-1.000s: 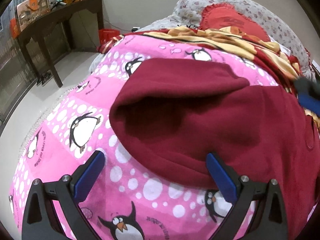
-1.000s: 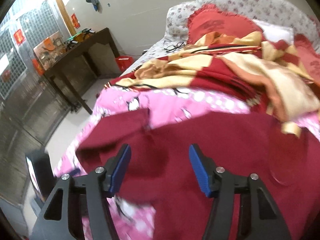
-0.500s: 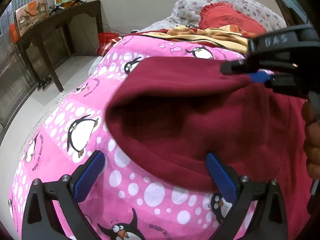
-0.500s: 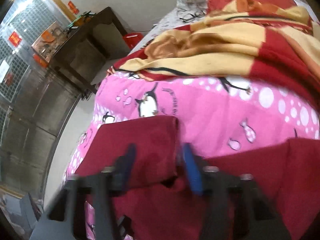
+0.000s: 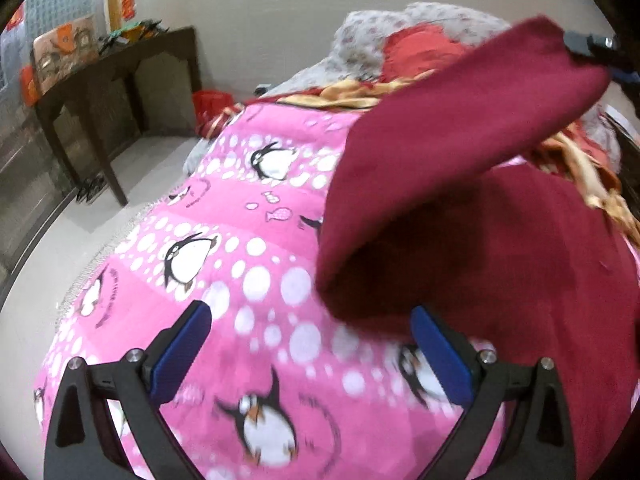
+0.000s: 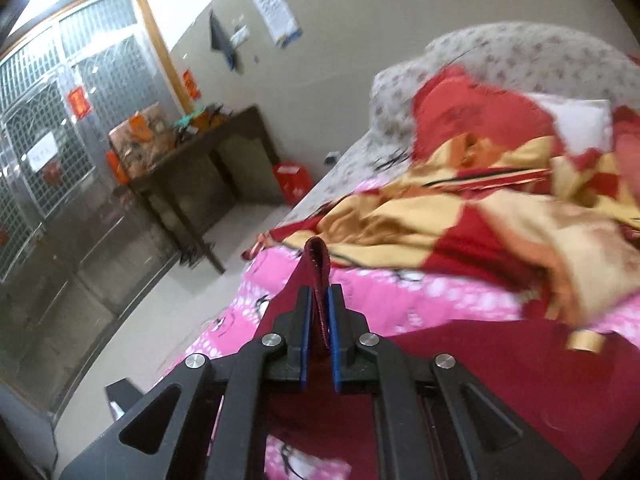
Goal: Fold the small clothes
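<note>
A dark red garment [image 5: 500, 248] lies on the pink penguin bedspread [image 5: 240, 248]. One sleeve [image 5: 452, 140] is lifted up and to the right. My right gripper [image 6: 319, 312] is shut on the sleeve's cuff [image 6: 318, 256] and holds it above the bed; it shows at the top right of the left wrist view [image 5: 592, 50]. My left gripper [image 5: 310, 344] is open and empty, low over the bedspread just in front of the garment's near edge.
A red and yellow blanket [image 6: 460, 216] and pillows [image 6: 520, 64] are piled at the head of the bed. A dark wooden table [image 5: 112, 68] stands by the wall at left, with a red box [image 6: 292, 180] on the floor beside it.
My right gripper closed on the sleeve cuff and lifted it up off the bed to the right. My left gripper stayed open in place.
</note>
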A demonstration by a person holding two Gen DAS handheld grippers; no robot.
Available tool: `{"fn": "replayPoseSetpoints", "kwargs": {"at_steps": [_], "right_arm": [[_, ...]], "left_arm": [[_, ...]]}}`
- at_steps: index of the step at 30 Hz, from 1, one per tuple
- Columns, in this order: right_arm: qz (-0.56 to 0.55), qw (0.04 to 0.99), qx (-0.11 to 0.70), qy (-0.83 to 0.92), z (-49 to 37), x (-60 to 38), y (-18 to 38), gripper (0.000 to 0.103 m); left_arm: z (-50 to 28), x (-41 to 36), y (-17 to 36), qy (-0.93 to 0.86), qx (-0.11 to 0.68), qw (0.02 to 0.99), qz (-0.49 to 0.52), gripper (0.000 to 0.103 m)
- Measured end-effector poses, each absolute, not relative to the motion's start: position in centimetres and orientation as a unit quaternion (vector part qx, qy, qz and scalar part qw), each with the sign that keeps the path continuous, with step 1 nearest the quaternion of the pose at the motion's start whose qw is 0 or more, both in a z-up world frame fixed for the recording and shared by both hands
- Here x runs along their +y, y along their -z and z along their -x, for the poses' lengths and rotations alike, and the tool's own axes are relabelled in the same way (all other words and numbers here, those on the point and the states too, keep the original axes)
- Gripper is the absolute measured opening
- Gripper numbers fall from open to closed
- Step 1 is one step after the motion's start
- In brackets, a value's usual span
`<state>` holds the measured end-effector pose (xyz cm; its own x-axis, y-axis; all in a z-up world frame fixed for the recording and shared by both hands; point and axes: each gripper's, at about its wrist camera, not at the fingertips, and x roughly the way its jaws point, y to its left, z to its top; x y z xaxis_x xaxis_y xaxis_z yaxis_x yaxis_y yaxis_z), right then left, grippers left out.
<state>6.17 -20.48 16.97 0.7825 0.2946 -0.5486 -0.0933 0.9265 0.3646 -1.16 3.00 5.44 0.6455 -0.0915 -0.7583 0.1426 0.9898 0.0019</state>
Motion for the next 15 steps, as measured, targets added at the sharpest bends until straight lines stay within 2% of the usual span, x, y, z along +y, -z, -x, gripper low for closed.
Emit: {"fn": "replayPoseSetpoints", "kwargs": {"at_steps": [5, 15], "right_arm": [[-0.176, 0.936, 0.299, -0.055, -0.9, -25.4, -17.0, 0.023], [-0.211, 0.920, 0.324, 0.064, 7.5, -34.4, -13.2, 0.023]], "left_arm": [[3.8, 3.0, -6.9, 0.075, 0.394, 0.915, -0.049, 0.102], [3.9, 0.2, -7.8, 0.099, 0.395, 0.912, -0.052, 0.102]]}}
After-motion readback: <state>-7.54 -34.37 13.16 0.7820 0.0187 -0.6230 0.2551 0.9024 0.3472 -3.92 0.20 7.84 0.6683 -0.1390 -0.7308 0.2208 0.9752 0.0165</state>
